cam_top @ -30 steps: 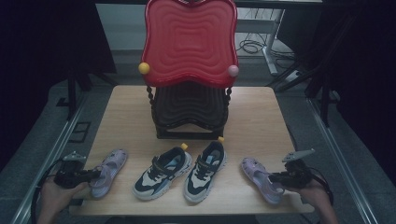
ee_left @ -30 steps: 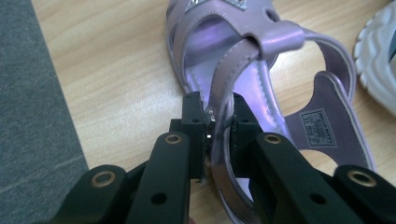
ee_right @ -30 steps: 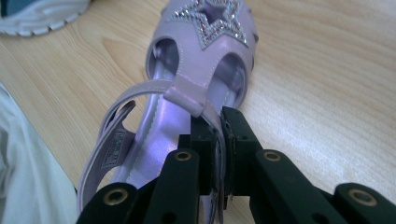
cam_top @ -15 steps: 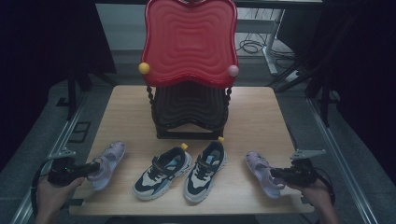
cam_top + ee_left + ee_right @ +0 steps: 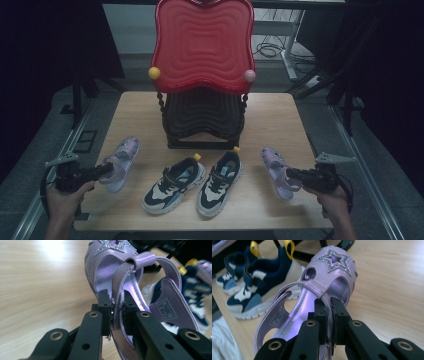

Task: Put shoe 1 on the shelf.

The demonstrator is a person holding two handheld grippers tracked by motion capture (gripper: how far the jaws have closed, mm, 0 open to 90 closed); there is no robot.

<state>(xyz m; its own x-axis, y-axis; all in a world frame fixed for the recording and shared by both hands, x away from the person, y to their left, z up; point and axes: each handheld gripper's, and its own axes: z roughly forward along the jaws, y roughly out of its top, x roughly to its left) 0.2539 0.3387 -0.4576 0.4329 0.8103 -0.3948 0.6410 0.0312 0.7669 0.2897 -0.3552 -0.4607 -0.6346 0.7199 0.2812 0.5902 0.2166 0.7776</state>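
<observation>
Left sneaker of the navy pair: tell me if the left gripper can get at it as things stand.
Probably not yet. The left gripper is shut on the side of a purple sandal, so its jaws are taken. The left sneaker itself lies unobstructed on the table just beside it.

Black two-jaw left gripper (image 5: 117,312) clamped on the side strap of a glossy lilac sandal with a glittery silver star (image 5: 120,272). Sandal tilted above the pale wooden table (image 5: 37,290). Behind its heel strap, at right, a navy-and-white sneaker with yellow pull tab (image 5: 197,277).
</observation>
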